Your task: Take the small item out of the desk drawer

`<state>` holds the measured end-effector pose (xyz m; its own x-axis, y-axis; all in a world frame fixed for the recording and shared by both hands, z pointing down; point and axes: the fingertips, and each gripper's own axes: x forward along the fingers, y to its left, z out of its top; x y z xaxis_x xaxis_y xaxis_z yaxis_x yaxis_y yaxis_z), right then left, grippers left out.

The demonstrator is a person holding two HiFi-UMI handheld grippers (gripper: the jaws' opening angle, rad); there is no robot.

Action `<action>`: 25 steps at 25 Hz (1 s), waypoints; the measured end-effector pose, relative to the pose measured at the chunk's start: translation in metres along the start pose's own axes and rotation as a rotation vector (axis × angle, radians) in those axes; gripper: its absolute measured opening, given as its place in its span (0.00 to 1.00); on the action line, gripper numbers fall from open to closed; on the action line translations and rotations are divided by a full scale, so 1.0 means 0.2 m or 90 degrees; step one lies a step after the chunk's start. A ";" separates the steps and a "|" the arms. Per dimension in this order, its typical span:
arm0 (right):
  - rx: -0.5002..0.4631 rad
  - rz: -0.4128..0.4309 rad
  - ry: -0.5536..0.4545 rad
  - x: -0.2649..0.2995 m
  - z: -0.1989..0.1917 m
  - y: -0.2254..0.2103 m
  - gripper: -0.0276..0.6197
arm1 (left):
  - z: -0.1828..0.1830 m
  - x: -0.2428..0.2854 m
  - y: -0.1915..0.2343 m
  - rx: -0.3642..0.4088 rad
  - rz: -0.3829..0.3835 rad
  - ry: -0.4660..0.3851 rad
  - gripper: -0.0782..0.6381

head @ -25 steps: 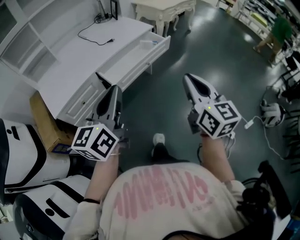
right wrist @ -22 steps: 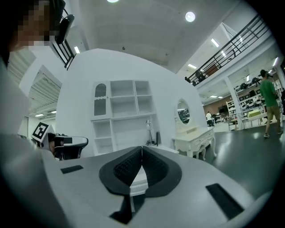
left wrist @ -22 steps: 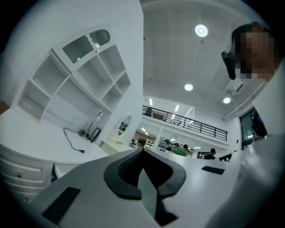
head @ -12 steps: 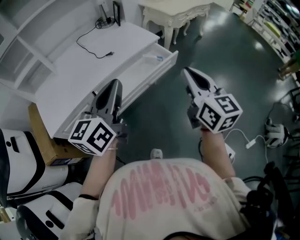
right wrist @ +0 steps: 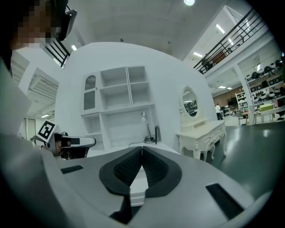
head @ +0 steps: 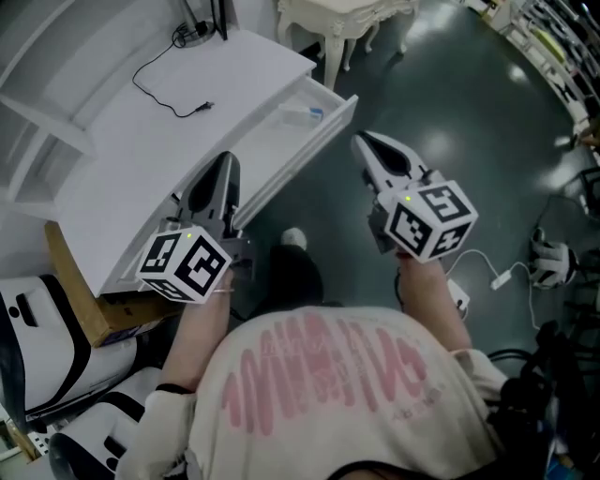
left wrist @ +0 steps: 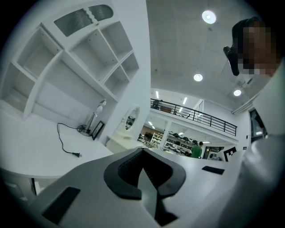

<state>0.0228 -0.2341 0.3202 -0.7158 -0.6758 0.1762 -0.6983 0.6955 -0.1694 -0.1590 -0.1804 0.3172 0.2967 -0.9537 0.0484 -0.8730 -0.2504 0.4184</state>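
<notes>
Glossy dark green floor (head: 469, 112); white bench (head: 122, 150) with shelf unit (left wrist: 62, 53); ornate cream dressing table (head: 339, 11) just beside; round ceiling lights (left wrist: 208, 17); railed mezzanine (left wrist: 200, 118) behind.

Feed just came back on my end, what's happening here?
A person stands at the white desk with a two-jaw gripper in each hand. Its white drawer is open, with a small pale item lying inside. The left gripper and right gripper hover near the drawer, jaws shut and empty. Nothing is picked up yet.
</notes>
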 end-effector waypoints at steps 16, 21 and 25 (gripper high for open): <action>0.035 0.034 0.119 0.93 -0.14 -0.43 0.07 | -0.02 0.81 0.56 -0.028 0.003 0.071 0.15; 0.044 0.056 0.177 1.16 -0.31 -0.53 0.07 | -0.10 0.93 0.74 -0.049 0.032 0.097 0.15; 0.041 0.084 0.229 1.29 -0.48 -0.59 0.07 | -0.15 0.99 0.81 -0.044 0.033 0.116 0.15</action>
<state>-0.0794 -0.4664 0.4785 -0.7590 -0.4447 0.4756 -0.6078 0.7459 -0.2724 -0.2301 -0.4045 0.4212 0.3222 -0.9177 0.2322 -0.8625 -0.1835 0.4716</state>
